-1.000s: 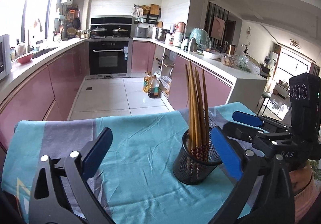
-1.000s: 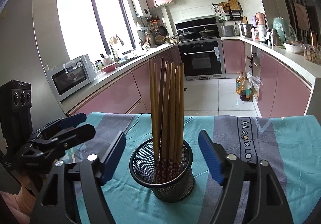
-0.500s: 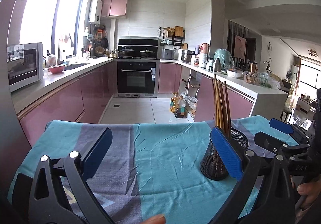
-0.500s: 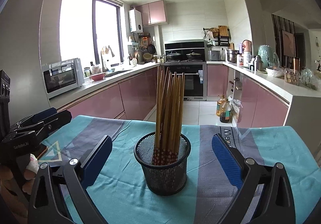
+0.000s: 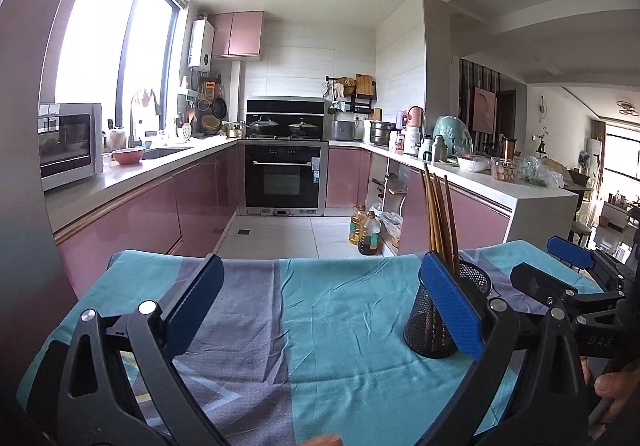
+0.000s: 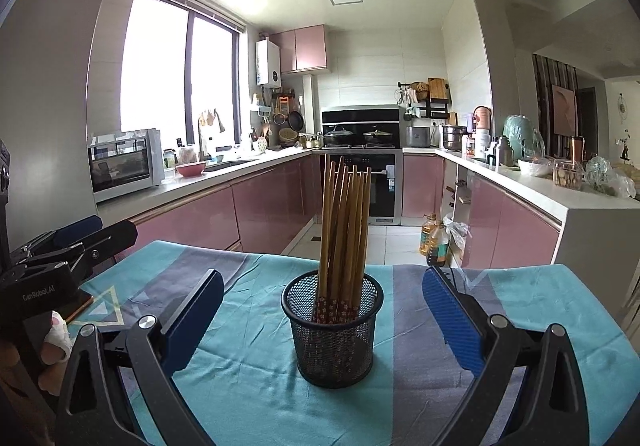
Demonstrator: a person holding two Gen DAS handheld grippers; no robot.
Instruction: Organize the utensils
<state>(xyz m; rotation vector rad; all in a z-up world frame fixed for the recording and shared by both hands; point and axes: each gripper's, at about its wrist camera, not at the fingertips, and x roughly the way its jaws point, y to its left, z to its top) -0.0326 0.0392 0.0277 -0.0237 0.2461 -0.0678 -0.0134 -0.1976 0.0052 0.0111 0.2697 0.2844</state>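
The surface (image 6: 248, 378) is covered w/ a cloth (image 6: 516, 298) in teal and grey bands, and it fills the near part of both views. Behind it is a kitchen w/ pink cabinets (image 6: 260, 202) on both sides and a black oven (image 5: 283, 182) at the far end.

On the cloth stands a black mesh holder (image 6: 331, 330), upright, w/ a bundle of wooden chopsticks (image 6: 346, 230) inside, tips up, leaning a little.

The right gripper (image 6: 322, 314) has its blue fingers (image 6: 450, 320) wide apart; the holder is between them but the pads do not touch it.

The left gripper (image 5: 324, 306) is also spread wide, w/ only cloth between its fingers; the holder is to its right, partly behind the right-side finger (image 5: 450, 304), probably not in contact.
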